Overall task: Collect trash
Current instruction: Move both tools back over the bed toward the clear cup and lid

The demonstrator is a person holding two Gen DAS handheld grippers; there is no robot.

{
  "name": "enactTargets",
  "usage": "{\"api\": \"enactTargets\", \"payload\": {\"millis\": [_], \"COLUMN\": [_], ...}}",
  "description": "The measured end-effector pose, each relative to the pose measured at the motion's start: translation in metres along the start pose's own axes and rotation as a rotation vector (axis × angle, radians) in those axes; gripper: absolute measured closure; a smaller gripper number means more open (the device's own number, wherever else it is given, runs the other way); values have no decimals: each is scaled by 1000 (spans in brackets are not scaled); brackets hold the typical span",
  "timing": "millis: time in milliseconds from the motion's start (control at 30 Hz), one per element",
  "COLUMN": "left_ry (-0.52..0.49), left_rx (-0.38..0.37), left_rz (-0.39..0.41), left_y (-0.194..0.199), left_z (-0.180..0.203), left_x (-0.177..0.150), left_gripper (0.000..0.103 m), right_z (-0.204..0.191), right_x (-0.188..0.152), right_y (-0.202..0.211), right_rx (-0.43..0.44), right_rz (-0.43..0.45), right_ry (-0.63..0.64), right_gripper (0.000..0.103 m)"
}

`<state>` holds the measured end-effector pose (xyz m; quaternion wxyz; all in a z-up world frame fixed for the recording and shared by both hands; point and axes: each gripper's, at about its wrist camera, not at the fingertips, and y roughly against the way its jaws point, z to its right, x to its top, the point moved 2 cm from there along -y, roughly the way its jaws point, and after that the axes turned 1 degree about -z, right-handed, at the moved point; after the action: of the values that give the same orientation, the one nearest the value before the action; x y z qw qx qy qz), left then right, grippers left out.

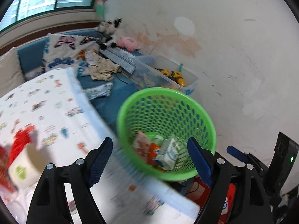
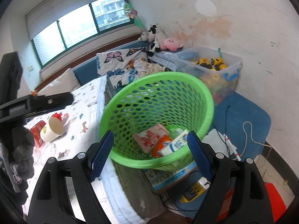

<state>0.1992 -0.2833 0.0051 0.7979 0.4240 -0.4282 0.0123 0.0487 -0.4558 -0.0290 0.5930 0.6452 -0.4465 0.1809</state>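
Tongs first: left tongs (image 1: pixel 149 140) wide apart, nothing between the pads. Right tongs (image 2: pixel 150 132) wide apart too, also empty. Both up close over the green basket (image 2: pixel 104 112), looking down into it.

Already in the basket: a pink packet (image 2: pixel 149 138), an orange packet (image 2: pixel 160 147) and a white carton (image 2: pixel 175 145). Still out on the bed (image 2: pixel 87 100): a paper cup (image 2: pixel 53 128) lying on its side, with a red packet (image 2: pixel 37 132) touching it. Probably the next bits to pick up.

How to do it well:
- Use the left tongs, since the cup lies on that side.
- Keep the jaws wide until one pad sits on each side of the cup wall.
- Come down slowly. Soft bed, so no hard pushing.
- Squeeze gently. Paper cup, easy to squash and easy to slip.
- Lift clear of the red packet, so as not to drag it along.
- Carry over the green rim, then let go well inside, not at the edge.
- Mind the basket. Looks tipped and close by the bed edge, so no bumps.
- Keep the right tongs out of the way, or ready to steady the rim.
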Motion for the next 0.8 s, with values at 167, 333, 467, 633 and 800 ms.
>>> {"api": "enactTargets", "payload": {"millis": [167, 333, 467, 633, 800], "left_ry": [56, 103, 140, 219, 282], "left_rx": [58, 153, 230, 312, 368], "left_rz": [25, 42, 62, 84, 72], "left_y": [31, 59, 84, 113, 128], "left_z": [-31, -70, -99, -140, -176], "left_x": [-21, -46, -65, -89, -112], "left_gripper": [24, 24, 24, 24, 24], "right_z": [-22, -43, -62, -86, -108], "right_x": [-1, -2, -2, -4, -7], "right_y": [-2, -7, -12, -17, -24], "right_rx": [34, 70, 97, 130, 173], "right_rz": [-11, -24, -36, -52, -71], "right_ry": [26, 52, 81, 110, 135], "right_gripper": [20, 19, 18, 17, 15]}}
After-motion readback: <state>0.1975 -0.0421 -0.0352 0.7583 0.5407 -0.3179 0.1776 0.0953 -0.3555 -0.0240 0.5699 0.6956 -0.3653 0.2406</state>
